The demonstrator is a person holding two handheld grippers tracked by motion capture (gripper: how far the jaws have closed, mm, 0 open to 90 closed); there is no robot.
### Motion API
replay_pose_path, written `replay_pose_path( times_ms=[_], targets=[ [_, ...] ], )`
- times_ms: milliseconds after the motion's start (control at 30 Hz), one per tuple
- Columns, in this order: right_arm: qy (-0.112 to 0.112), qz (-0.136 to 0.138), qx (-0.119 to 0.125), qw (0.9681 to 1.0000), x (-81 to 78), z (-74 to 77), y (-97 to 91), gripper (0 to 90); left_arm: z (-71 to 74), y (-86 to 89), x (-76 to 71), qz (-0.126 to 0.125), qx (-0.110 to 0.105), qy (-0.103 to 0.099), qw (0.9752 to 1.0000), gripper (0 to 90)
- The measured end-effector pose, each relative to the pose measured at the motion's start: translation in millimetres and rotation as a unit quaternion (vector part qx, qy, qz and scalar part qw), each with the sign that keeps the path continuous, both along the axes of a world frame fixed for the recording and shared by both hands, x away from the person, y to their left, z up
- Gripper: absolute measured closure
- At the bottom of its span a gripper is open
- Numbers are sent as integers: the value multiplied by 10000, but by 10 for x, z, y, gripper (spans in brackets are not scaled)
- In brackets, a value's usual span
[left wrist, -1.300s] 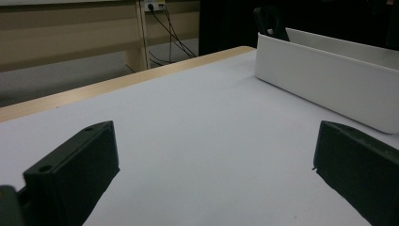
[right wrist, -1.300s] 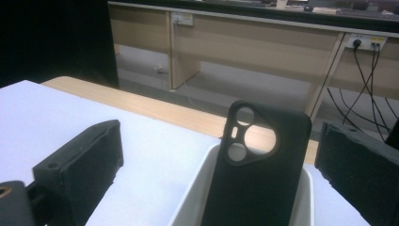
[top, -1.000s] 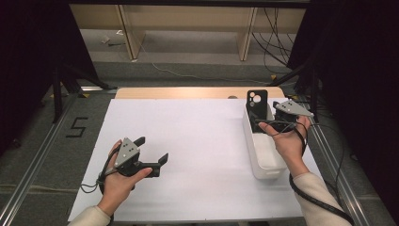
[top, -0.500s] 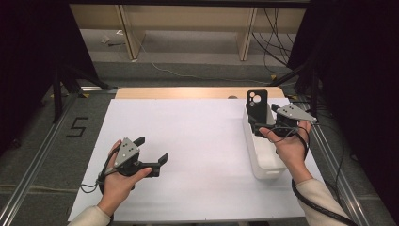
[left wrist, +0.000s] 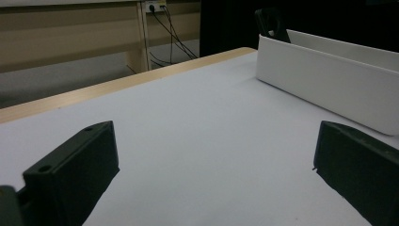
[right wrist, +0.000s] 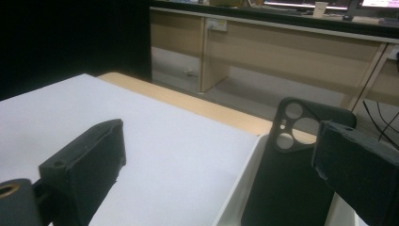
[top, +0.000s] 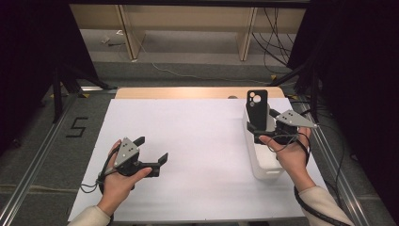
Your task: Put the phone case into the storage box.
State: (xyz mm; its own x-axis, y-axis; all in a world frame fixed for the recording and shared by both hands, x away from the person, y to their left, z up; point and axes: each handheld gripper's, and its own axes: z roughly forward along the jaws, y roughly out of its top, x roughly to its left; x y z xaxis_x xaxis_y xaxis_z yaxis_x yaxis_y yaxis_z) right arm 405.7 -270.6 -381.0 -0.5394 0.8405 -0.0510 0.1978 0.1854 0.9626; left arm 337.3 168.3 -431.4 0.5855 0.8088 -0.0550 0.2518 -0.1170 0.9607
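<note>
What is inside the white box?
A black phone case stands upright at the far end of the white box, right by the open right gripper. The box's walls hide its bottom, so anything lower down can't be seen.

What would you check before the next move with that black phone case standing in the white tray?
1. Black phone case with round camera holes upright in the white rectangular plastic tray: ok.
2. Right gripper open: ok, jaws apart in the right gripper view.
3. Right gripper gripping the case: not ok; one jaw is in front of it, contact cannot be told.
4. Left gripper open, holding nothing: ok.
5. White table sheet bare between the grippers: ok.
</note>
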Motion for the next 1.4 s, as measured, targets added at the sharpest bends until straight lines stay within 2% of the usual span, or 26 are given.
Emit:
replay_pose_path(
  times_ms=[200, 500, 867, 1067, 1400],
  targets=[
    [-5, 137, 21, 9999, -89, -19, 0, 65, 0, -1, -1, 0, 4, 1, 10000, 0],
    [-42, 357, 25, 9994, -198, -54, 23, 140, 3, 2, -4, 1, 2, -8, 10000, 0],
    [-21, 745, 119, 9971, -329, -83, 70, 305, 3, 1, -5, -2, 7, -10, 10000, 0],
    [16, 937, 156, 9955, -396, -110, 111, 358, 3, 0, -7, -5, 13, -14, 10000, 0],
    [58, 1360, 166, 9906, -476, -156, 178, 401, 6, 2, -10, -6, 17, -16, 10000, 0]
  ],
)
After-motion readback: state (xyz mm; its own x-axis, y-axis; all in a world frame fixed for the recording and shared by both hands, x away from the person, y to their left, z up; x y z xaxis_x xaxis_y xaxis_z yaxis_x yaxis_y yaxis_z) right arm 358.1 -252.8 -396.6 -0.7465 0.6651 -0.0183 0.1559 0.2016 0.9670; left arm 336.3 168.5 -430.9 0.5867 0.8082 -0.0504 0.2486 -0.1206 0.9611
